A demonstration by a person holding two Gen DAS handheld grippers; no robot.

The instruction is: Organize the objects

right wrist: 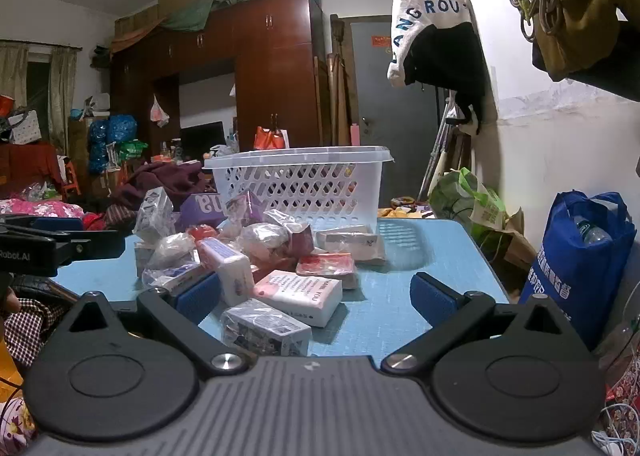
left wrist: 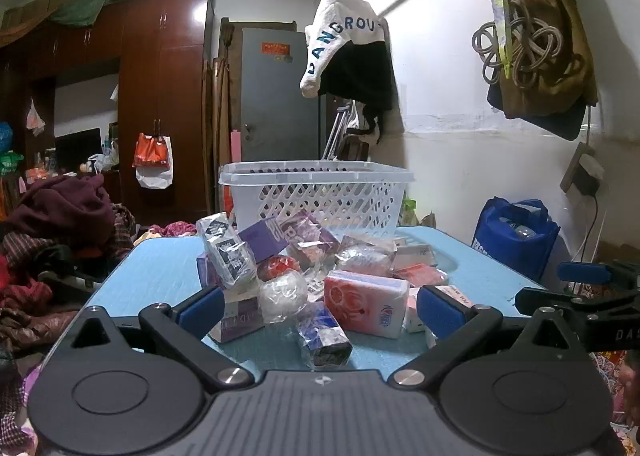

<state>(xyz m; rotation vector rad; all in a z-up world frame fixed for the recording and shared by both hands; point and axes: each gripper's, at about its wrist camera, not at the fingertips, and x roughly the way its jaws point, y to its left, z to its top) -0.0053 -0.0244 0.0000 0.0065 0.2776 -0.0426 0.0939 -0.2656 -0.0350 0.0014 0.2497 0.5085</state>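
Note:
A pile of small packaged goods lies on the blue table [left wrist: 160, 268]: a pink soap box [left wrist: 366, 302], purple boxes [left wrist: 266, 240], clear-wrapped white balls [left wrist: 282, 294] and a dark wrapped pack [left wrist: 324, 340]. A white lattice basket [left wrist: 320, 196] stands behind the pile; it also shows in the right wrist view [right wrist: 300, 184]. My left gripper [left wrist: 320, 310] is open and empty at the table's near edge. My right gripper [right wrist: 316, 298] is open and empty; a white "thank you" box [right wrist: 300, 296] and a wrapped pack [right wrist: 266, 330] lie between its fingers.
A blue shopping bag [right wrist: 576, 256] stands on the floor right of the table. Piled clothes [left wrist: 60, 236] lie to the left. Wardrobes [left wrist: 160, 96] and a grey door [left wrist: 276, 96] are behind. Bags and a cable coil [left wrist: 520, 48] hang on the right wall.

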